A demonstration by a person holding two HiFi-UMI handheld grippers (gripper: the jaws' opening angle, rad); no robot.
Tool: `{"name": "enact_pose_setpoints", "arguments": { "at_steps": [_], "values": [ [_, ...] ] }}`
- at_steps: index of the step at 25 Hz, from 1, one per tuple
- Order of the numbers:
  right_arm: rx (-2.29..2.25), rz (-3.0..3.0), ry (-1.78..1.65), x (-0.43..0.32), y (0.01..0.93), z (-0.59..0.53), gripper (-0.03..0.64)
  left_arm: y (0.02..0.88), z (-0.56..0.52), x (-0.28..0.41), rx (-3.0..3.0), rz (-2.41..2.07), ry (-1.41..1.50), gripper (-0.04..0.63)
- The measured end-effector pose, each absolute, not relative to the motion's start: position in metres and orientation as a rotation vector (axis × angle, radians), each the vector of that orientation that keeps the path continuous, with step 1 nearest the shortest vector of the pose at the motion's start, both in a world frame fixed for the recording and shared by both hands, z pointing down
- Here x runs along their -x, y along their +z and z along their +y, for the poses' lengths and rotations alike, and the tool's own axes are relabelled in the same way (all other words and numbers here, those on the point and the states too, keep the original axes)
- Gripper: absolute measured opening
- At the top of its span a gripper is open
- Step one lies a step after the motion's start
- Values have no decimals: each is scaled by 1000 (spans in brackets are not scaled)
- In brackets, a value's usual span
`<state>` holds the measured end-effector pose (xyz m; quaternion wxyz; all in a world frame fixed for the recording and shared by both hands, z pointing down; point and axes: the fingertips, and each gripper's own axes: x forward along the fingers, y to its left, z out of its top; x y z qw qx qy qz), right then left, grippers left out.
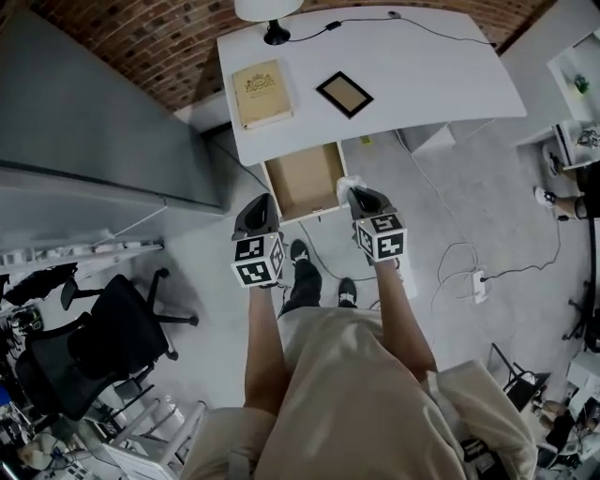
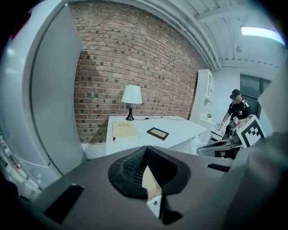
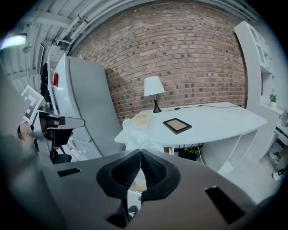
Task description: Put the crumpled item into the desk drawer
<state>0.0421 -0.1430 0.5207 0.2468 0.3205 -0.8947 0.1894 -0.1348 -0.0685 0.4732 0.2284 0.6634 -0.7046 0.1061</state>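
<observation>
The white desk [image 1: 422, 75] is at the far side. Its drawer [image 1: 302, 183] is pulled out toward the person, and it is brown inside.

The right gripper [image 1: 357, 194] is at the right side of the drawer. Its jaws are pressed shut on a crumpled white thing [image 1: 347, 185]. The crumpled white thing sticks out past the jaw tips. In the head view it sits at the drawer's right wall, near the front corner. I cannot tell if it touches the drawer. In the right gripper view the crumpled white thing [image 3: 137, 132] puffs up just past the right gripper [image 3: 141, 155].

The left gripper [image 1: 262, 203] is at the left front corner of the drawer. Its jaws are pressed together with nothing between them, as the left gripper view shows [image 2: 146, 150].

On the desk a tan book [image 1: 261, 92] lies on the left. A dark picture frame [image 1: 344, 94] lies flat to its right. A lamp [image 1: 272, 19] stands at the far edge.

The person's black shoes [image 1: 302, 267] are on the grey floor near the drawer. A black chair [image 1: 103, 342] stands off to the near left.
</observation>
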Motion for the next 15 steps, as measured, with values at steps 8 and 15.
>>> {"name": "enact_pose_setpoints", "arguments": {
  "at_steps": [8,15],
  "values": [
    [-888,-2381,588,3,548,-160,28,504,-98,158,-1885,-1850,379,16],
    [-910,-2326,678,27,579,-168,28,537,-102,166,-1906,-1746,415,17]
  ]
}}
